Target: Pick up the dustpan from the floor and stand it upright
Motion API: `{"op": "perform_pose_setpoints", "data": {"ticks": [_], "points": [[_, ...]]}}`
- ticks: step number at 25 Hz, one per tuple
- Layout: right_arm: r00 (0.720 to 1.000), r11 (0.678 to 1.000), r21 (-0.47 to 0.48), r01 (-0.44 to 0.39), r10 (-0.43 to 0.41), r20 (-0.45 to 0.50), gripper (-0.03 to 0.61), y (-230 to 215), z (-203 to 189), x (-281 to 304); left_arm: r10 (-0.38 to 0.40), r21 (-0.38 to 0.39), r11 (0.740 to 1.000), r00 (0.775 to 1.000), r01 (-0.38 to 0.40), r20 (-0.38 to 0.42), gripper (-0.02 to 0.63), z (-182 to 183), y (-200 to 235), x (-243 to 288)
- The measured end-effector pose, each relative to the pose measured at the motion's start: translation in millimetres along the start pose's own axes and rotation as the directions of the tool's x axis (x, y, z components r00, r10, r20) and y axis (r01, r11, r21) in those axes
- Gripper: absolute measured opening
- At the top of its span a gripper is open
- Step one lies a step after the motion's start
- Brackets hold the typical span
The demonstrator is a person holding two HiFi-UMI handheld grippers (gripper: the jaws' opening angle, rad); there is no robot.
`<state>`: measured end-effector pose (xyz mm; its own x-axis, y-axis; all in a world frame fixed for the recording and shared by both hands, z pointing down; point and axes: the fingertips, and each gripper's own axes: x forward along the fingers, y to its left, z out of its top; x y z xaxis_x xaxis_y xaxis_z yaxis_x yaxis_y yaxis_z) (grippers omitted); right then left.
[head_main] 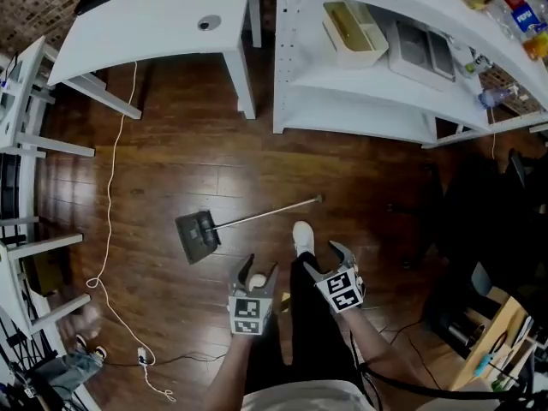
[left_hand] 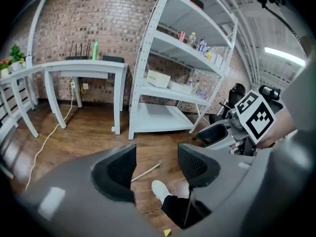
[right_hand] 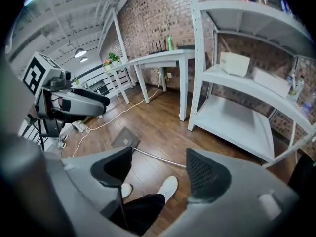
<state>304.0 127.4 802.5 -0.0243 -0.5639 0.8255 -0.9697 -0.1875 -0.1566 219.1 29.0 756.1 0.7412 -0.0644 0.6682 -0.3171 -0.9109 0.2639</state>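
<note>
Two sets of jaws wide and empty: left gripper (head_main: 257,269) and right gripper (head_main: 327,259) held above the dustpan (head_main: 197,235) lying flat on the floor (head_main: 171,169); its thin handle (head_main: 270,213) may twist if pinched off-centre.

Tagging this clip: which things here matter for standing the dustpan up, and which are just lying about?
Job: dustpan, lying flat; left gripper and right gripper, jaws apart, empty.
Lying about: white cable; beige bin on shelf unit; white table.
</note>
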Motion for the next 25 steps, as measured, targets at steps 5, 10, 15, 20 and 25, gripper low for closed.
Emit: {"op": "perform_pose_setpoints", "data": {"ticks": [5, 10, 15, 20, 25], "points": [[0.992, 0.998, -0.046, -0.040, 0.034, -0.126, 0.323, -68, -48, 100, 0.008, -0.053, 0.999, 0.996, -0.012, -0.089, 0.280, -42, 19, 102], [0.973, 0.992, -0.096, -0.078, 0.055, -0.226, 0.313, -120, -98, 196, -0.066, -0.031, 0.998, 0.978, 0.061, -0.196, 0.272, -101, 26, 186], [0.931, 0.967, -0.210, -0.143, 0.059, -0.361, 0.309, -157, -155, 263, -0.097, -0.044, 0.995, 0.958, 0.088, -0.269, 0.270, -159, 32, 235], [0.890, 0.907, -0.353, -0.228, 0.047, -0.454, 0.305, -191, -195, 318, -0.129, -0.045, 0.992, 0.935, 0.121, -0.330, 0.268, -198, 37, 265], [0.858, 0.815, -0.514, -0.269, -0.040, -0.513, 0.281, -227, -213, 380, -0.092, -0.085, 0.994, 0.942, 0.068, -0.322, 0.268, -215, 73, 289]]}}
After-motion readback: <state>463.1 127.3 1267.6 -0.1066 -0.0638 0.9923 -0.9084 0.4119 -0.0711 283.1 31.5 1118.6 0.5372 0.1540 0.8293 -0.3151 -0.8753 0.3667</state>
